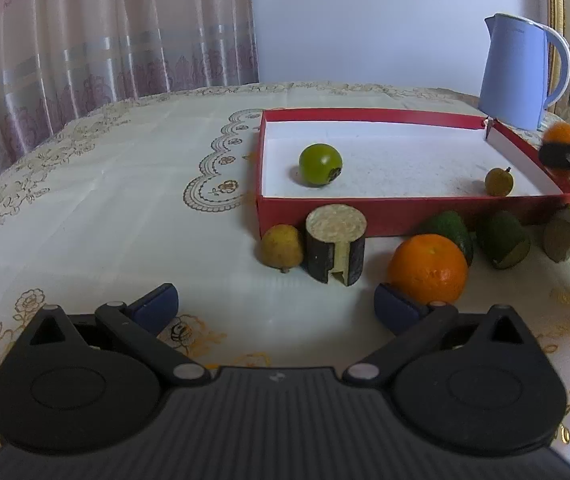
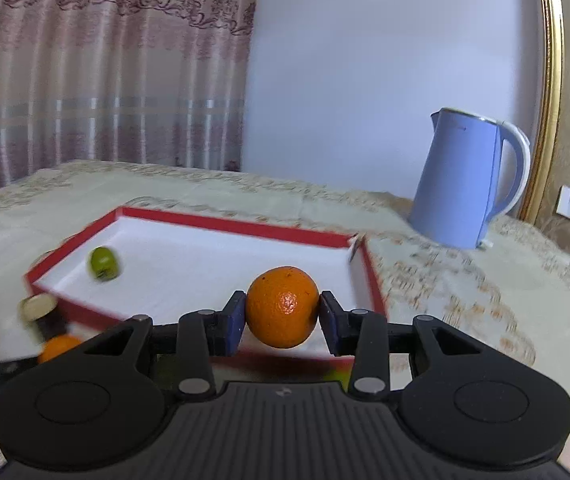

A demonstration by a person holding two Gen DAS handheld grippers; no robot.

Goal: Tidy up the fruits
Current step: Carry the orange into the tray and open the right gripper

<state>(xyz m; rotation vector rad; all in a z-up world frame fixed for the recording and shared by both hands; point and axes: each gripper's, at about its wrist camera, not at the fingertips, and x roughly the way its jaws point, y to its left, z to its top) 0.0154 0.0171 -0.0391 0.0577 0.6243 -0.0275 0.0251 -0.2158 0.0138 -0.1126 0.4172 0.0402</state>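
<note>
Over the red cardboard tray's [image 2: 221, 222] near-right corner, right gripper [image 2: 281, 312] pinches a round orange [image 2: 282, 307]; dropped high, it'll roll out. Left gripper [image 1: 276, 300] wide open, empty.

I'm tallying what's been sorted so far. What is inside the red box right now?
Inside the red box lie a round green fruit and a small brownish-yellow fruit on its white floor. The near-right corner is partly hidden behind the right gripper and its orange.

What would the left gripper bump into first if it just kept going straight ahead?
Probably the cut log piece, which stands almost dead ahead between the open left gripper fingers. The orange sits beside its right finger and might brush it; depth is hard to judge.
</note>
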